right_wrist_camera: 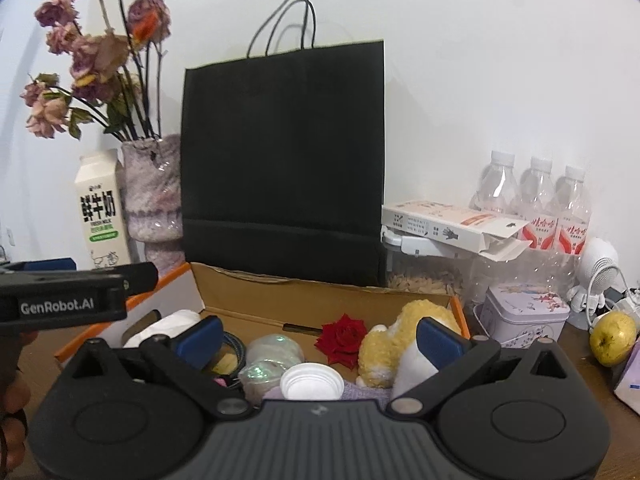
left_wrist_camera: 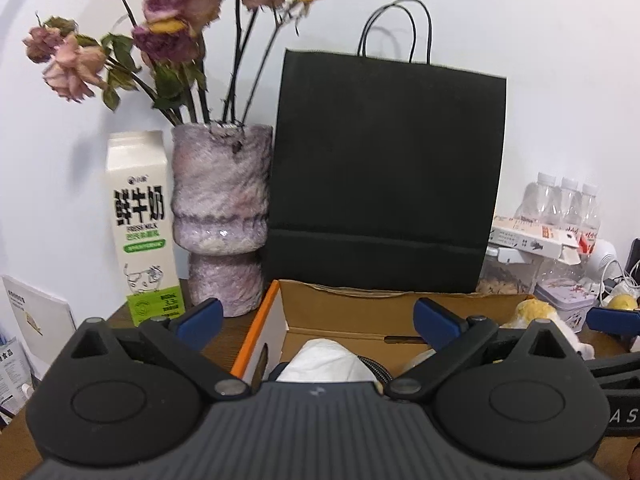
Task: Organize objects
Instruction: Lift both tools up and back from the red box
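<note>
An open cardboard box (left_wrist_camera: 352,308) with an orange rim sits on the brown table, in front of both grippers. My left gripper (left_wrist_camera: 318,322) is open over its left end, above a crumpled white item (left_wrist_camera: 332,360), and holds nothing. My right gripper (right_wrist_camera: 320,338) is open and empty over the box (right_wrist_camera: 320,300). Below it lie a red rose (right_wrist_camera: 342,336), a yellow plush toy (right_wrist_camera: 396,344), a white lid (right_wrist_camera: 312,380) and an iridescent clear piece (right_wrist_camera: 272,352). One of the left gripper's fingers (right_wrist_camera: 136,276) shows at the left of the right wrist view.
A black paper bag (right_wrist_camera: 280,160) stands behind the box. Left of it are a furry vase of dried roses (left_wrist_camera: 220,216) and a milk carton (left_wrist_camera: 140,224). At the right stand water bottles (right_wrist_camera: 536,192), a glove box (right_wrist_camera: 452,224), a tin (right_wrist_camera: 524,312) and a yellow-green fruit (right_wrist_camera: 612,338).
</note>
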Motion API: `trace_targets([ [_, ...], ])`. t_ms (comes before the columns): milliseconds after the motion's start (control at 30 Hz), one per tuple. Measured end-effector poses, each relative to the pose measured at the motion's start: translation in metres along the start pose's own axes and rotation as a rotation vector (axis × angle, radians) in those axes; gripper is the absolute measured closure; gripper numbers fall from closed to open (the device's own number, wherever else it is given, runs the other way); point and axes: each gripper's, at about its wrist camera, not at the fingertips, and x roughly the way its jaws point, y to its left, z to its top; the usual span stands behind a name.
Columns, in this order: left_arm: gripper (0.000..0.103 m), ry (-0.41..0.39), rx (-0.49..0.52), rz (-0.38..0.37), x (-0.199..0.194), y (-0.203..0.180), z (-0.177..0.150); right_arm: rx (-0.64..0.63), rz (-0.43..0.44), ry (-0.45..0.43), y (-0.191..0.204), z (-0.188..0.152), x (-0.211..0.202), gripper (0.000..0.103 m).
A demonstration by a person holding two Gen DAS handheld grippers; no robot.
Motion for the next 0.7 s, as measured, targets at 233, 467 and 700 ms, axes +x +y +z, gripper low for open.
trace_targets([
  [233, 0.000, -0.039, -0.005, -0.008, -0.043, 0.004, 0.004, 0.006, 0.012, -0.012, 0.004, -0.003, -0.038, 0.000],
  [467, 0.000, -0.027, 0.016, -0.016, -0.087, 0.005, -0.004, 0.005, 0.001, -0.030, 0.009, -0.010, -0.084, 0.000],
  [700, 0.000, 0.002, 0.034, -0.022, -0.138, 0.008, -0.014, 0.014, -0.002, -0.043, 0.013, -0.018, -0.139, 0.000],
])
